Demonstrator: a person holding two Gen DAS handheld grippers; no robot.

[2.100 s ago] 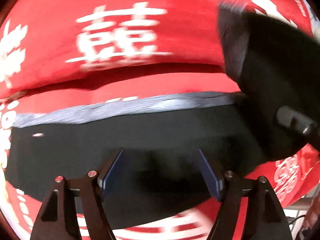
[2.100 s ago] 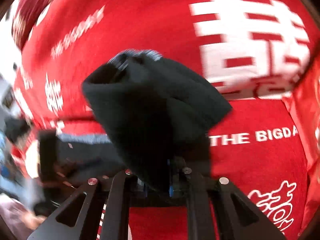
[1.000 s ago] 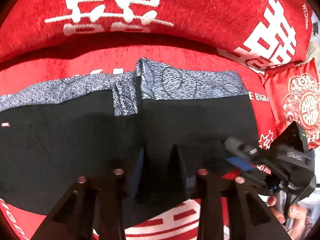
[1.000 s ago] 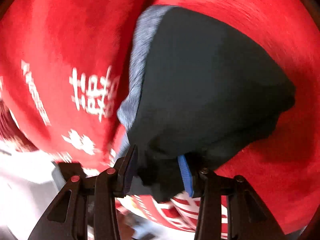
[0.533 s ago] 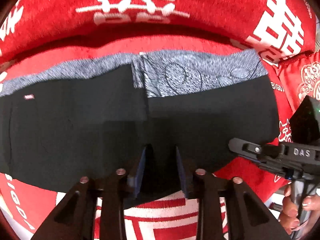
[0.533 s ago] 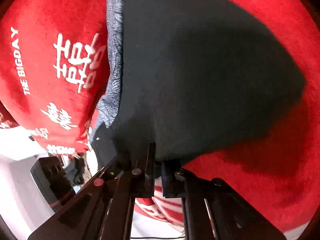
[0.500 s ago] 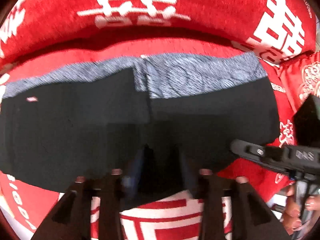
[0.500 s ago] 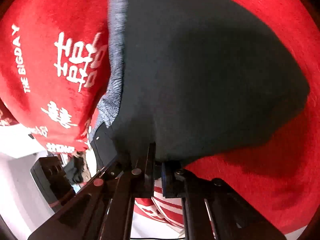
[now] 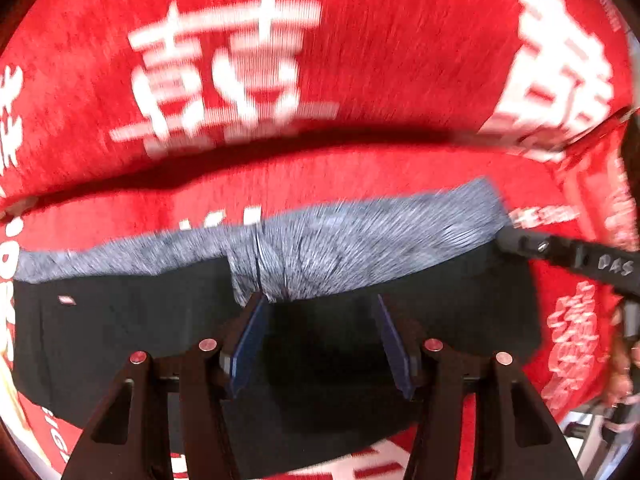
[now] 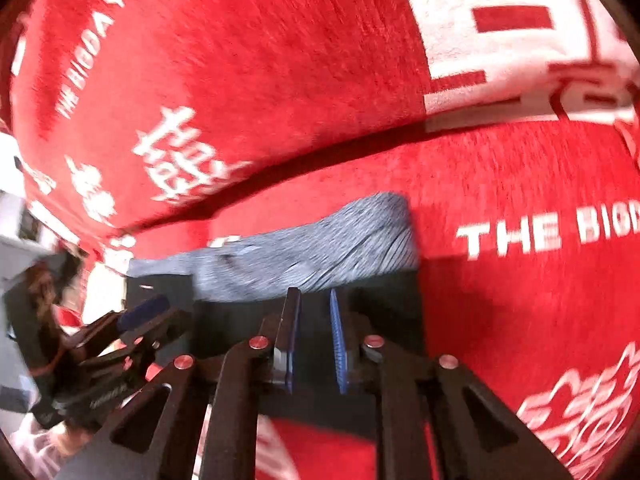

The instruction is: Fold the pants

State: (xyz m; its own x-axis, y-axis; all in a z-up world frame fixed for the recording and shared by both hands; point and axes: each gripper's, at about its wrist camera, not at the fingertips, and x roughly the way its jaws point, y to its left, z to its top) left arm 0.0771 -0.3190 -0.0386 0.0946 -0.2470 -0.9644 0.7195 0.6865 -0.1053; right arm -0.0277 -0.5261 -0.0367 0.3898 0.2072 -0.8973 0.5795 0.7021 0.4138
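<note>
Black cloth with a grey patterned waistband, the pants (image 9: 160, 340) lie flat on a red blanket (image 9: 360, 60) printed with white characters, spread across the lower middle of the left wrist view from about nine o'clock to three o'clock, the waistband (image 9: 360, 236) along their far edge. One part of the garment is laid over the other, with a seam line showing near the middle of the waistband, so by my reading a first fold is down and the step in hand is the pause between folds. The left gripper (image 9: 320, 340) is spread wide over the black cloth with nothing between its blue pads (image 9: 248, 340); whether the tips touch the fabric cannot be told. In the right wrist view the right gripper (image 10: 314, 344) stands parted by a narrower gap, also holding nothing, poised above the cloth near its right edge, with the waistband at twelve o'clock from its tips. Both views are blurred by motion. The next move likely calls for each tool to pinch an edge of the doubled cloth and carry it over evenly, keeping the layers from sliding apart on the plush surface.
</note>
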